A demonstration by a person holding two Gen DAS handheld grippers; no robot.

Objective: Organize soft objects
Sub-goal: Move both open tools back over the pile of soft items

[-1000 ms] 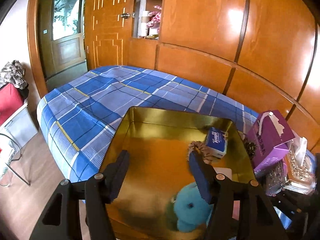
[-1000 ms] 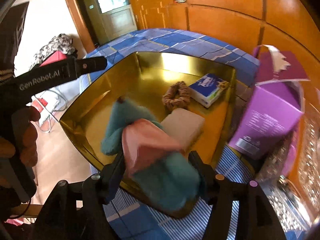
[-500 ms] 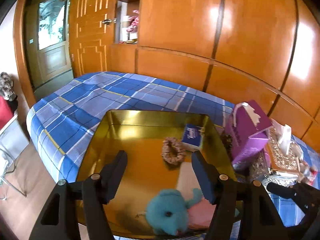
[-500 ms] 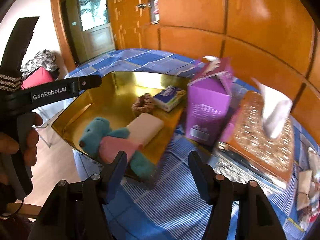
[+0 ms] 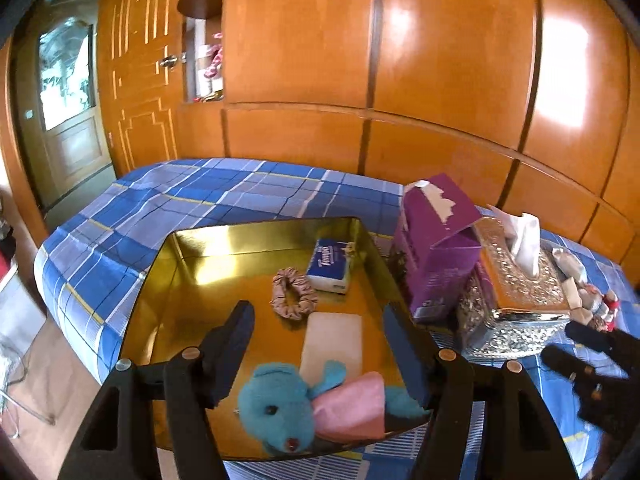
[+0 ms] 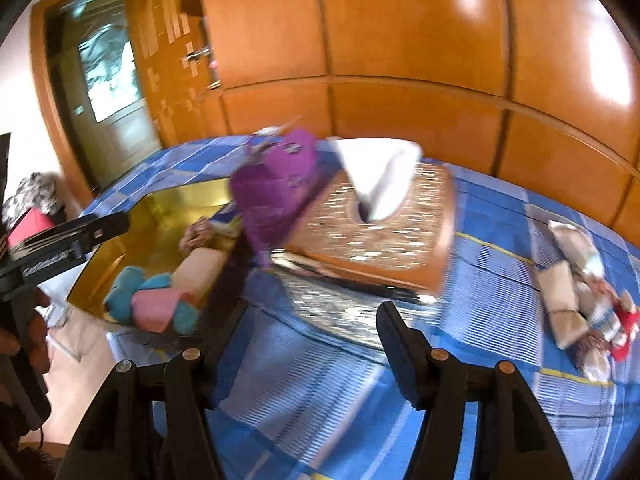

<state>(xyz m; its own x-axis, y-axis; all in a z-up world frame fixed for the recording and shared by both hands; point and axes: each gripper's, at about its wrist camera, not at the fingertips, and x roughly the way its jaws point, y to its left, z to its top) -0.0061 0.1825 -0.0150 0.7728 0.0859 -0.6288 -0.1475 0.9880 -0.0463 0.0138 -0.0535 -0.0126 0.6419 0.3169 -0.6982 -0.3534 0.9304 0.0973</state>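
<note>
While angled down, both claws gape empty — left gripper (image 5: 320, 344) over the gold tray (image 5: 256, 232), right gripper (image 6: 308, 332) over the bedspread (image 6: 500, 280).

The small blue and white tissue pack (image 5: 330, 266) inside the shiny gold metal tray (image 5: 256, 233) says "Tempo". The print on the purple cardboard box (image 5: 434, 248) beside the tray is too small to read.

A blue plush toy (image 5: 276, 408) in a pink dress lies at the gold tray's (image 5: 180, 280) near edge. Behind it: a pale sponge (image 5: 332, 344), a scrunchie (image 5: 292, 292) (brownish) and a tissue pack (image 5: 330, 266)
</note>
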